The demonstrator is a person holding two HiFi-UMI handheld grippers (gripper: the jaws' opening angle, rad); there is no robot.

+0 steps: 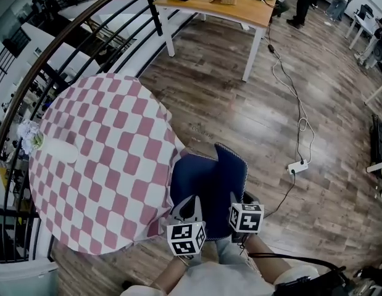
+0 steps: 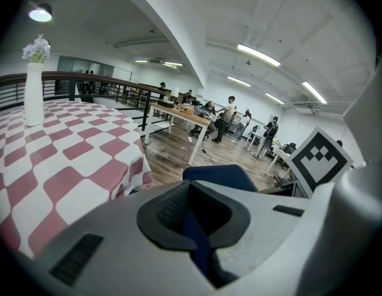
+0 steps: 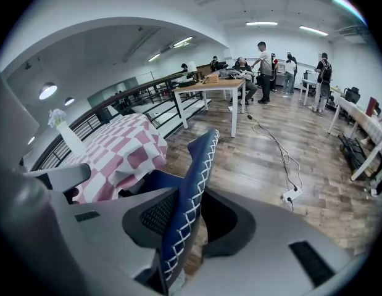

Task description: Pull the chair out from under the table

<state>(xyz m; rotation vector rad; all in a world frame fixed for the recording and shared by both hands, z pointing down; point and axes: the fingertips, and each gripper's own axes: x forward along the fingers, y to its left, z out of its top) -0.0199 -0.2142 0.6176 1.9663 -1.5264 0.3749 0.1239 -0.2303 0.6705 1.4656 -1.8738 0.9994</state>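
Pushed close against a round desk (image 1: 98,165) draped in a pink-and-white checked cloth: a dark blue upholstered chair (image 1: 203,177) with white cross-stitching along its edges. Seat meeting the hem of the cloth, backrest on the side away from the desk. Not yet drawn clear.

Placed side by side at the chair's near end: left tool (image 1: 191,205) and right tool (image 1: 236,201), each carrying a cube with square markers.

Left tool: jaws spread, straddling a thin blue edge of the chair. Edge lying against one ribbed pad, dark space on the other side.

Right tool: jaws likewise spread, set around the stitched rim of the backrest. Rim leaning on one pad, a gap beside the other. No firm pinch by either tool.

On the checked cloth, near the far rim of the desk: a tall white vase (image 2: 34,97) with pale flowers, upright.

Beyond: a black metal railing (image 1: 152,8) with a brown top rail, curving past the round desk. Brown plank floor (image 1: 240,103). A wooden-topped desk on white legs (image 1: 240,11) with small items on it. A white power strip (image 1: 297,166) on the floor, cable trailing towards that desk. Several people (image 3: 263,63) standing well off in the background.
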